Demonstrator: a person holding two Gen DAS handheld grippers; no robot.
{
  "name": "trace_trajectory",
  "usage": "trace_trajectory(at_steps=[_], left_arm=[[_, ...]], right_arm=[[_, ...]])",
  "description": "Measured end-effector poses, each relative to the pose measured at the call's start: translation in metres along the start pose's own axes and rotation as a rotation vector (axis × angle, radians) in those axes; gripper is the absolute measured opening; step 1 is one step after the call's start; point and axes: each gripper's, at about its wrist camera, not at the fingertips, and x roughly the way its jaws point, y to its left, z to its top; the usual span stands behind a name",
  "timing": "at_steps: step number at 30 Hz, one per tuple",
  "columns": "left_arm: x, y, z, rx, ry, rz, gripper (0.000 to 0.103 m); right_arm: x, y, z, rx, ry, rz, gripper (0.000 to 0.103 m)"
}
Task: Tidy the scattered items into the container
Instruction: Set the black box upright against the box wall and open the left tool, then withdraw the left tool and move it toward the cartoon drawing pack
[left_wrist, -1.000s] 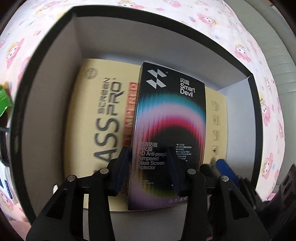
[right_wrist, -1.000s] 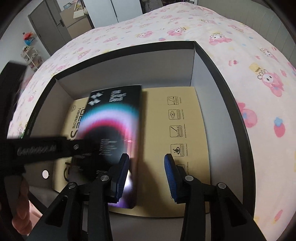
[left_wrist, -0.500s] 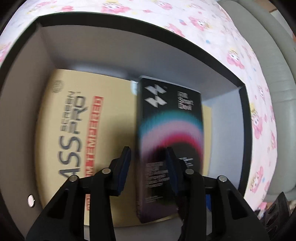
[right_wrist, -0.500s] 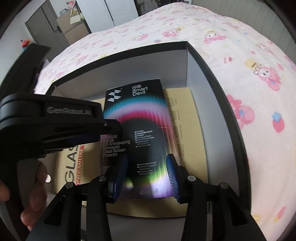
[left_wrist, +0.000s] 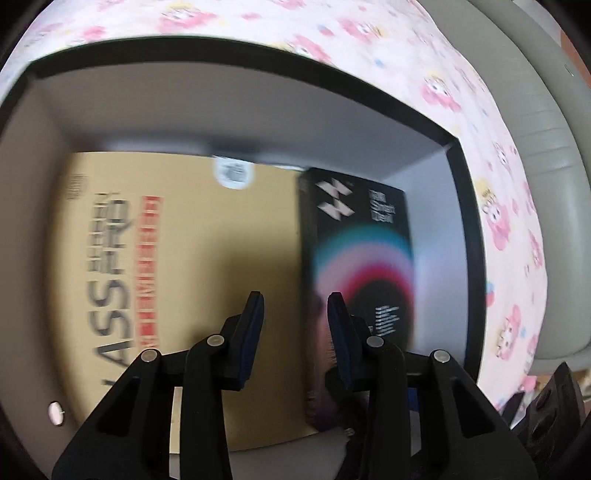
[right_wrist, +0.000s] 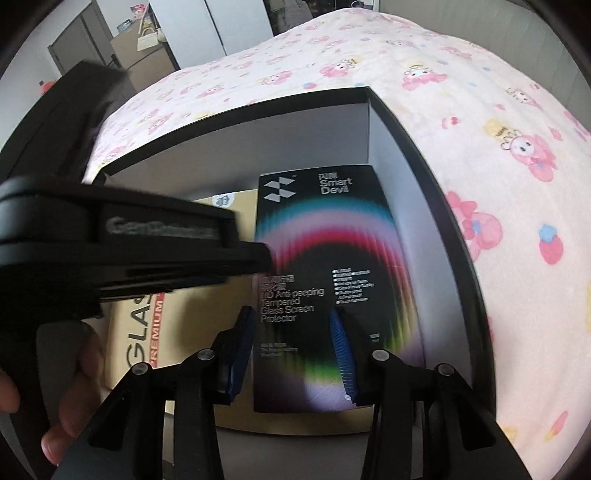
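Left hand-held gripper (left_wrist: 295, 321) jaws apart, empty; right hand-held gripper (right_wrist: 293, 350) jaws apart; both pointing downward, side by side.

Smart Devil pkg (right_wrist: 325, 280) atop kraft pkg (left_wrist: 207, 266), in box (right_wrist: 424, 206) right side.

A bed covered by a pale pink quilt printed with pink cartoon animals (right_wrist: 498, 122) carries everything here — it fills the right wrist view from ten o'clock round to four o'clock, and the left wrist view from eleven o'clock to four o'clock (left_wrist: 491, 155). Directly on the quilt rests an open rectangular box with black rim and pale grey inner walls (right_wrist: 428, 155), sitting toward the centre and seven o'clock of the right wrist view — in the left wrist view its rim (left_wrist: 469, 236) crosses at three o'clock.
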Motion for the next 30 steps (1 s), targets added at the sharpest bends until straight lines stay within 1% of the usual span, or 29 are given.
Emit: trace_trajectory(at_steps=[2, 5, 9, 10, 13, 15, 18, 20, 22, 25, 27, 28, 29, 30], left_arm=[[0.001, 0.000, -0.003, -0.001, 0.015, 0.012, 0.035], [0.010, -0.005, -0.003, -0.005, 0.048, -0.003, 0.032], [0.026, -0.021, -0.001, 0.011, 0.093, -0.054, 0.030], [0.028, -0.023, 0.000, 0.015, 0.099, -0.054, 0.030], [0.032, -0.026, 0.003, 0.032, 0.115, -0.060, 0.030], [0.032, -0.025, 0.004, 0.044, 0.123, -0.072, 0.030], [0.030, -0.020, 0.002, 0.018, 0.111, -0.114, 0.030], [0.026, -0.021, -0.001, 0.021, 0.087, -0.128, 0.030], [0.015, -0.026, -0.007, 0.055, 0.037, -0.108, 0.030], [-0.009, -0.031, -0.016, 0.091, -0.041, -0.100, 0.030], [-0.032, -0.032, -0.024, 0.111, -0.110, -0.078, 0.030], [-0.047, -0.031, -0.026, 0.122, -0.147, -0.057, 0.030], [-0.062, -0.030, -0.028, 0.133, -0.184, -0.033, 0.033], [-0.077, -0.029, -0.030, 0.143, -0.222, -0.009, 0.033]], right_arm=[[0.000, -0.001, -0.002, -0.008, 0.004, -0.002, 0.038], [-0.002, -0.003, -0.004, -0.010, 0.003, -0.049, 0.038], [-0.006, -0.009, -0.007, -0.007, 0.003, -0.073, 0.038], [-0.007, -0.010, -0.008, -0.007, 0.003, -0.078, 0.035], [-0.008, -0.016, -0.009, 0.001, 0.009, -0.077, 0.035], [-0.009, -0.016, -0.010, -0.008, 0.008, -0.081, 0.036], [-0.010, -0.018, -0.010, -0.009, 0.003, -0.075, 0.038], [-0.012, -0.020, -0.011, -0.008, -0.001, -0.068, 0.038], [-0.014, -0.022, -0.012, -0.010, -0.005, -0.072, 0.038], [-0.020, -0.020, -0.013, -0.026, -0.018, -0.100, 0.038], [-0.031, -0.015, -0.014, -0.044, -0.047, -0.110, 0.038], [-0.038, -0.012, -0.014, -0.052, -0.064, -0.117, 0.038], [-0.045, -0.010, -0.015, -0.058, -0.083, -0.119, 0.039], [-0.054, -0.007, -0.016, -0.064, -0.103, -0.117, 0.041]])
